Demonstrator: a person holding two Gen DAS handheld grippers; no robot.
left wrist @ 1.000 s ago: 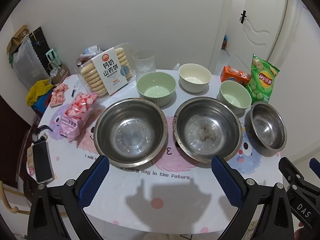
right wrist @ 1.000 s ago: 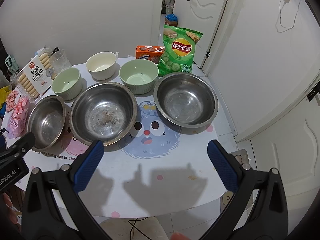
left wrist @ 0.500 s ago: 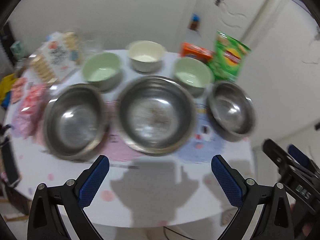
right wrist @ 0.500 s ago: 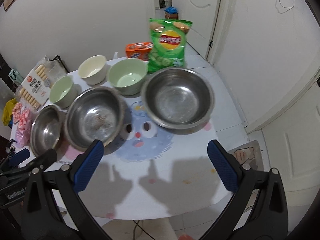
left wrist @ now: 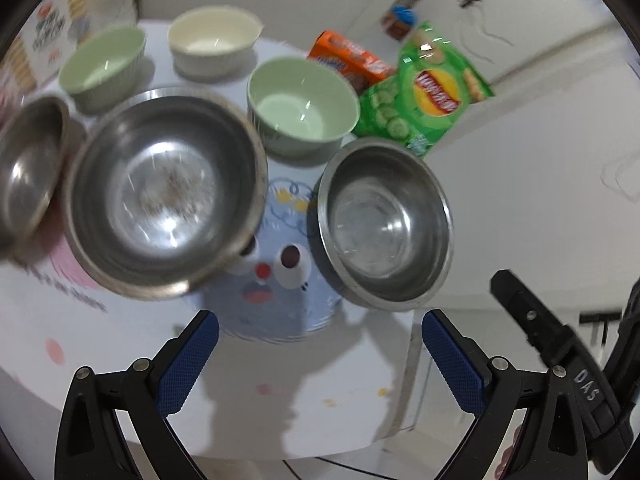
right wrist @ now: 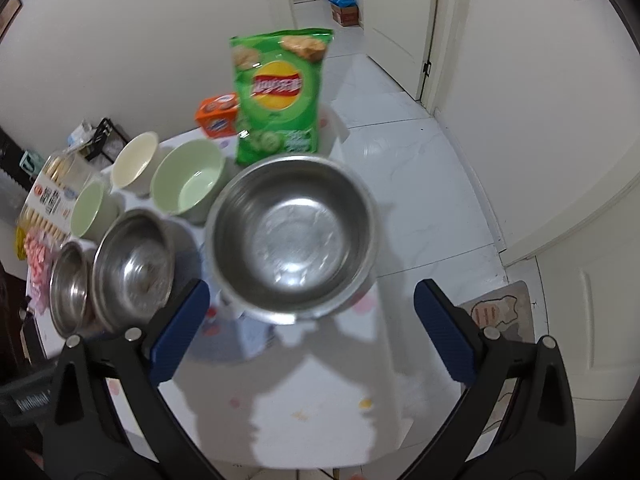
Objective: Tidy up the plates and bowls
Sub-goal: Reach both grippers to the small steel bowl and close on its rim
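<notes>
My left gripper (left wrist: 320,354) and right gripper (right wrist: 312,330), both spread wide and empty above the table's (right wrist: 320,412) near edge; beyond them, three steel bowls (right wrist: 294,236) in a row, then three ceramic bowls (left wrist: 302,108), chip bag (right wrist: 280,96) at the far edge.

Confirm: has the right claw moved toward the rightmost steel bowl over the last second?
Yes. The right claw, open, has closed in: the rightmost steel bowl now looms larger between its fingers, against the green crisp bag behind.
</notes>
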